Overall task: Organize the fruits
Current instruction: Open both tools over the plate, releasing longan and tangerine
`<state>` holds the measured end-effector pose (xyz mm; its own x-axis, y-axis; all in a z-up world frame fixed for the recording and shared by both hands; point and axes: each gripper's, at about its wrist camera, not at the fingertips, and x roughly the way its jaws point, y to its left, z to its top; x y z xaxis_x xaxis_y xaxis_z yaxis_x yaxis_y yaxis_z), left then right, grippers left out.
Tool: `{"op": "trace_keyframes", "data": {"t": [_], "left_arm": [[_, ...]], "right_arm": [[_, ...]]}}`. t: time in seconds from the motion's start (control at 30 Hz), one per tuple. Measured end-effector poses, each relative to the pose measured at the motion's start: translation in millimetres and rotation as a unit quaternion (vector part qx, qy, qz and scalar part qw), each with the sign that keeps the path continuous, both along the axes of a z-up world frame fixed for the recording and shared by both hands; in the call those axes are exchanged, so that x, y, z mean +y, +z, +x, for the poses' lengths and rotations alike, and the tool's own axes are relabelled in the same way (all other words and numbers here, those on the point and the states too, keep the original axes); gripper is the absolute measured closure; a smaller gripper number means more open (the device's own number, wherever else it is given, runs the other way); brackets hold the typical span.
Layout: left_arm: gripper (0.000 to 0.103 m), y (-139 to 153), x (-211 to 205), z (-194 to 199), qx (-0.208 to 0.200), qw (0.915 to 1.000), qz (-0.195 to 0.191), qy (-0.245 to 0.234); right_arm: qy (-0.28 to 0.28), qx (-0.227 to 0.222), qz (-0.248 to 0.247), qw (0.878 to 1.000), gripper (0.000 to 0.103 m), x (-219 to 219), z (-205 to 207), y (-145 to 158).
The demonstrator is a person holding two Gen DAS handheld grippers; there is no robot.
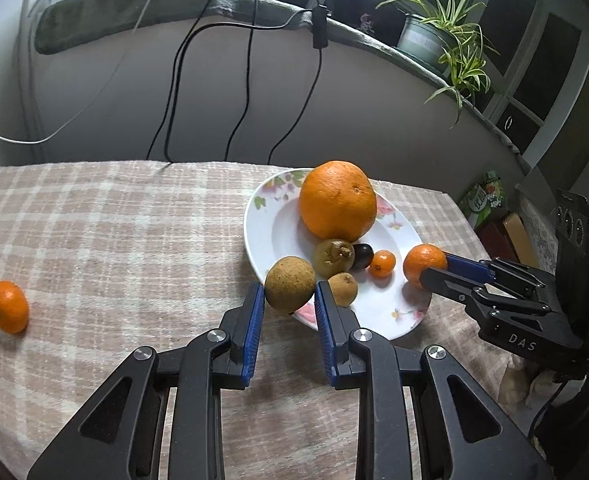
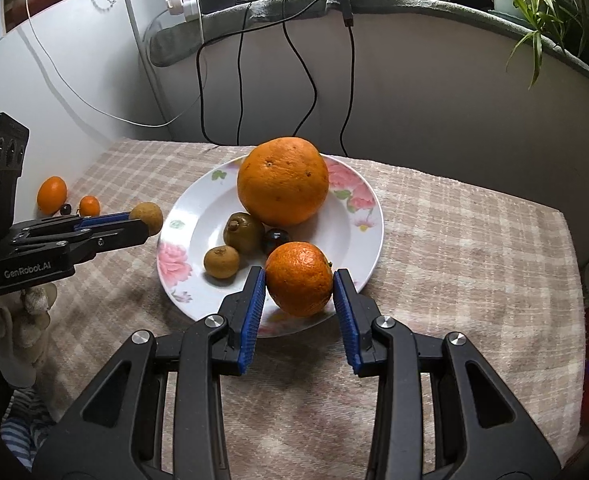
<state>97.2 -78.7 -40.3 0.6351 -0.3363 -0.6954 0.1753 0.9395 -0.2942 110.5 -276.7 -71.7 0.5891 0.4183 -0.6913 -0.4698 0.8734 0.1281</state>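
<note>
A white floral plate (image 1: 270, 236) (image 2: 198, 204) holds a large orange (image 1: 337, 205) (image 2: 282, 181), two small brown fruits (image 1: 332, 257) (image 2: 221, 262), a dark round fruit (image 1: 362, 255) (image 2: 275, 239) and a tiny orange fruit (image 1: 381, 264). My left gripper (image 1: 289, 294) (image 2: 146, 222) is shut on a round brown fruit (image 1: 289, 290) (image 2: 147, 218), held just above the plate's near left rim. My right gripper (image 2: 299, 282) (image 1: 434, 268) is shut on a mandarin (image 2: 299, 278) (image 1: 424, 265) over the plate's right side.
The checked cloth (image 1: 114, 240) covers the table. A loose mandarin (image 1: 9, 306) (image 2: 51, 195), a tiny orange fruit (image 2: 89, 205) and a dark berry (image 2: 66, 209) lie at the far left. Cables (image 1: 174, 92) hang behind. A potted plant (image 1: 442, 36) stands on the ledge.
</note>
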Motion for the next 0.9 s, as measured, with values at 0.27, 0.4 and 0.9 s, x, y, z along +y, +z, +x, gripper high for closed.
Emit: {"op": "trace_keyframes", "data": {"t": [0.27,0.4,0.9], "left_arm": [[0.079,-1.1,-4.1,1.8,0.003,1.0000,0.000,-0.005],[0.078,0.8,-4.6,2.0,0.000,1.0000,0.000,-0.006],[0.035,0.1,-6.7,2.6,0.004,1.0000,0.004,-0.001]], "right_arm": [[-0.001,0.001,-0.004,1.000,0.066,1.8,3.1,-2.1],[-0.001,0.001,-0.006,1.000,0.066,2.9,3.4,-2.3],[-0.002,-0.030,-0.017,0.999,0.017,5.3,-3.5,5.9]]}}
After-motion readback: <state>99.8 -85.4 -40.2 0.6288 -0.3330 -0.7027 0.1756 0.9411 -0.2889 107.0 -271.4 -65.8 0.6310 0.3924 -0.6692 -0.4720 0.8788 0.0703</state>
